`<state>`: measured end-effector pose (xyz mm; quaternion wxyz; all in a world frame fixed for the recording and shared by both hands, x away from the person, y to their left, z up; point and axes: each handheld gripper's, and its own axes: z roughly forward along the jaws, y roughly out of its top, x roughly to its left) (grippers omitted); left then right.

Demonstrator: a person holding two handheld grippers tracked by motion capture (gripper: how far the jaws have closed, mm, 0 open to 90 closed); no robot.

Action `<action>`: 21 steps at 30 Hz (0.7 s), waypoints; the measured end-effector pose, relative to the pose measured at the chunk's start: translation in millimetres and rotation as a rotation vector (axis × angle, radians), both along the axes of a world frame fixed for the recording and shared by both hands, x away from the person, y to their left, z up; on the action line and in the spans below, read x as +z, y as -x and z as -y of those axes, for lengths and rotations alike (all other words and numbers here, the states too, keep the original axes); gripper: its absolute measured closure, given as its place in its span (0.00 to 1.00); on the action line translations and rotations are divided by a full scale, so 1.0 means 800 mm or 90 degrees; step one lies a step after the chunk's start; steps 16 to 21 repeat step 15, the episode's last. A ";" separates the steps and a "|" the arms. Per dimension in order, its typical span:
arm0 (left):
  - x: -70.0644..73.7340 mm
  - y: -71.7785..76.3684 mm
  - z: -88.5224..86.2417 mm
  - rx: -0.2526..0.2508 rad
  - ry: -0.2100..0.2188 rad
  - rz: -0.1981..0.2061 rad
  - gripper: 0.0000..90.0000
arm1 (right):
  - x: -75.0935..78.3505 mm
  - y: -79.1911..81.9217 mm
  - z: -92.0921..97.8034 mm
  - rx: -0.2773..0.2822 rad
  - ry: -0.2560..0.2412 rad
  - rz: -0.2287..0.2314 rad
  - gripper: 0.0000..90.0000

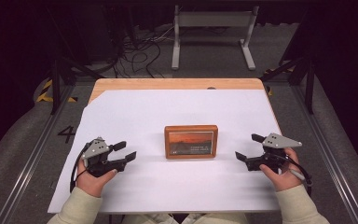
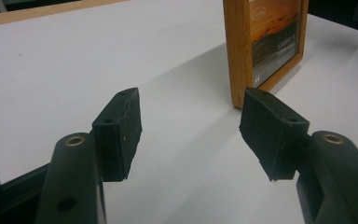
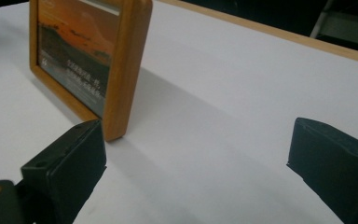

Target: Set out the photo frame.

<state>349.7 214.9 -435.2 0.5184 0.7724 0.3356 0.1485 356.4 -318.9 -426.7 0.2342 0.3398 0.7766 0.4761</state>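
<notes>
From the high view we see a wooden picture frame (image 1: 191,141) standing near the middle of the surface (image 1: 177,105), which is covered by a white sheet (image 1: 135,112); its long axis runs left to right and its orange sunset picture faces the person. Our left gripper (image 1: 124,151) rests on the sheet to the frame's left and our right gripper (image 1: 249,148) to its right, each held in a hand and each pointing inward at the frame, apart from it, with nothing lying between. Beyond the far edge sit a grey metal stand (image 1: 213,28) and loose cables (image 1: 142,53) on the floor. In the left gripper view the fingers (image 2: 119,133) stand wide apart with bare sheet between them, and the frame (image 2: 261,42) rises upright just past the right finger. In the right gripper view the fingers (image 3: 70,163) are likewise wide, holding nothing; the frame (image 3: 116,60) stands beyond the left finger, its printed text too blurred to read, perhaps a caption.
</notes>
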 end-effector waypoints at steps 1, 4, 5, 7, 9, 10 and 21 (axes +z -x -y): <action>-0.001 0.000 0.000 0.001 0.006 0.000 0.43 | -0.002 -0.001 0.001 -0.002 -0.005 0.005 0.05; -0.004 -0.001 0.000 0.004 0.014 0.003 0.43 | -0.008 -0.003 0.002 -0.014 -0.002 0.013 0.05; -0.004 -0.001 0.000 0.004 0.014 0.003 0.43 | -0.008 -0.003 0.001 -0.016 0.000 0.017 0.05; -0.004 -0.001 0.000 0.005 0.013 0.001 0.43 | -0.009 -0.003 0.000 -0.015 0.002 0.021 0.05; -0.005 -0.002 0.000 0.006 0.013 0.002 0.43 | -0.008 -0.003 -0.002 -0.015 0.004 0.023 0.05; -0.005 -0.002 0.000 0.005 0.016 -0.002 0.43 | -0.008 -0.002 -0.002 -0.015 0.005 0.023 0.05; -0.005 -0.005 0.001 0.002 0.013 0.002 0.42 | -0.008 0.000 -0.003 -0.015 0.006 0.027 0.05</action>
